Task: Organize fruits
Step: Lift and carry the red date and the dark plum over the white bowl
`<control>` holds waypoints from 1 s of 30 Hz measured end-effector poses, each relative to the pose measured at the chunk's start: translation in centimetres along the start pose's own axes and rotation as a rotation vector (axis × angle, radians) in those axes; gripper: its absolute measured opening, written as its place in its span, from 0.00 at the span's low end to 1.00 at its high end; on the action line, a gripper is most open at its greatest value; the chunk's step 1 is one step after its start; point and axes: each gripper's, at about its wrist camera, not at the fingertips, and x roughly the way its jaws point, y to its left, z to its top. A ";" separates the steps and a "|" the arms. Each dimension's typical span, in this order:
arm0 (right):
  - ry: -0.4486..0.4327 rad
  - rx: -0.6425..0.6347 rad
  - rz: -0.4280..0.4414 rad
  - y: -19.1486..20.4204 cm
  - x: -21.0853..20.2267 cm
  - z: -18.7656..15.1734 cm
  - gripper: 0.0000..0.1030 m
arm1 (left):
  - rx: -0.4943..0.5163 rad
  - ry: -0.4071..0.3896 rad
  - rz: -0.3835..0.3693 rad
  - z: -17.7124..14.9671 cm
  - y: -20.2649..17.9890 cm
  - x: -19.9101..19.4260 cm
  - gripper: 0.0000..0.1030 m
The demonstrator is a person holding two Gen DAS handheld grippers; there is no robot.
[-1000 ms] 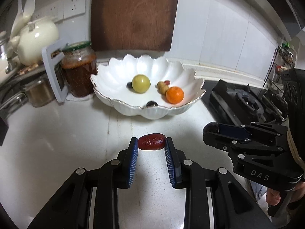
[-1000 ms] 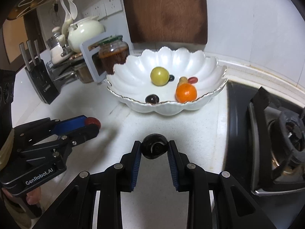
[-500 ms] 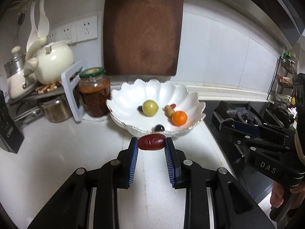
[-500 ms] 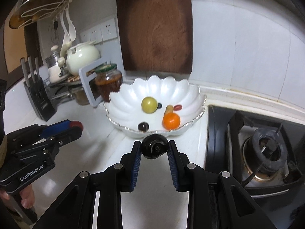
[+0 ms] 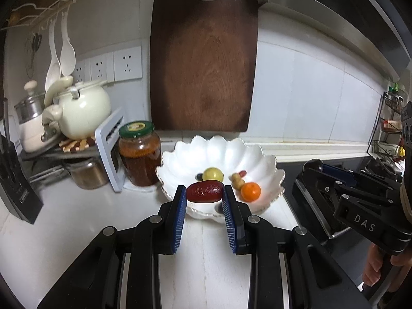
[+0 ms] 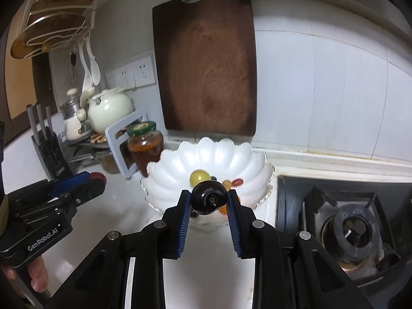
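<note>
Left tongs clamp red date | right tongs — dark plum | stove burner — right view only

Your left gripper: clamped on a dark red oblong fruit, blue pads pressing both ends.
Bowl: white, scalloped, beyond your fingertips; it held a yellow-green fruit and an orange.
Jar: green-lidded, just left of the bowl.
Your right gripper: at right, gripping something dark.
Cutting board: upright against the wall.

Red date gripped, dark plum gripped
</note>
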 end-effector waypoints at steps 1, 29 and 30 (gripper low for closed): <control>-0.005 0.001 -0.002 0.0 0.1 0.3 0.29 | 0.001 -0.006 0.004 0.2 0.0 0.0 0.28; 0.016 -0.041 -0.058 -0.7 7.5 6.5 0.29 | 0.041 0.014 0.029 6.6 0.6 8.5 0.28; 0.025 -0.040 -0.056 -0.8 7.9 6.6 0.29 | 0.044 0.018 0.030 6.8 0.6 8.9 0.28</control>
